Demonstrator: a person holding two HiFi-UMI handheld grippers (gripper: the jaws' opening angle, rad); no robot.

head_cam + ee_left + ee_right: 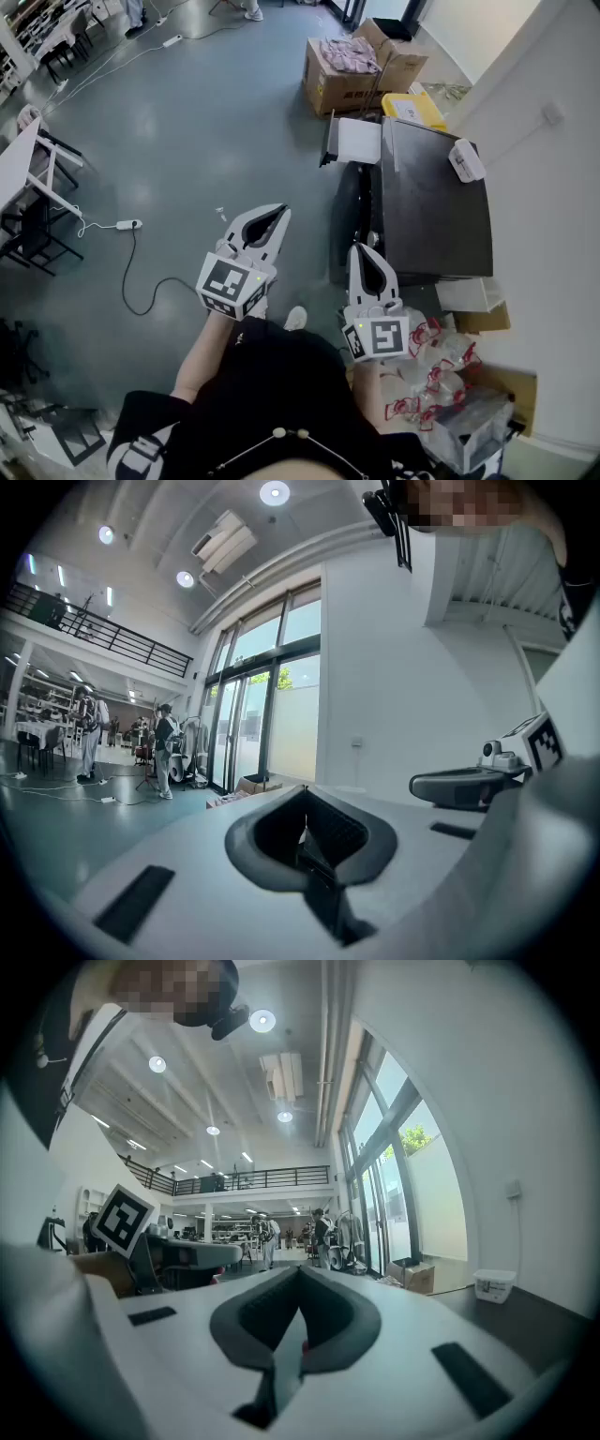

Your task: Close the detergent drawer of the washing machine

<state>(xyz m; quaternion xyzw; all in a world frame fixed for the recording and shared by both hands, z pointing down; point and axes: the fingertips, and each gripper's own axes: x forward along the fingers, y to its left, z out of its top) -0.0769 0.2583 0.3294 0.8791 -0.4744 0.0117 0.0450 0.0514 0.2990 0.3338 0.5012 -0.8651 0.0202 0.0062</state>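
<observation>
Drawer (357,141) out (head view only)

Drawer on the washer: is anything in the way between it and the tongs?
Nothing I can see. The drawer sticks out of the washer, and only bare floor lies between it and the left tongs. Its way back in looks clear too.

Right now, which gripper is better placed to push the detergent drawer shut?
Probably left: left gripper is out in front of the open detergent drawer; right gripper hugs the washing machine. Both shut, empty.
</observation>
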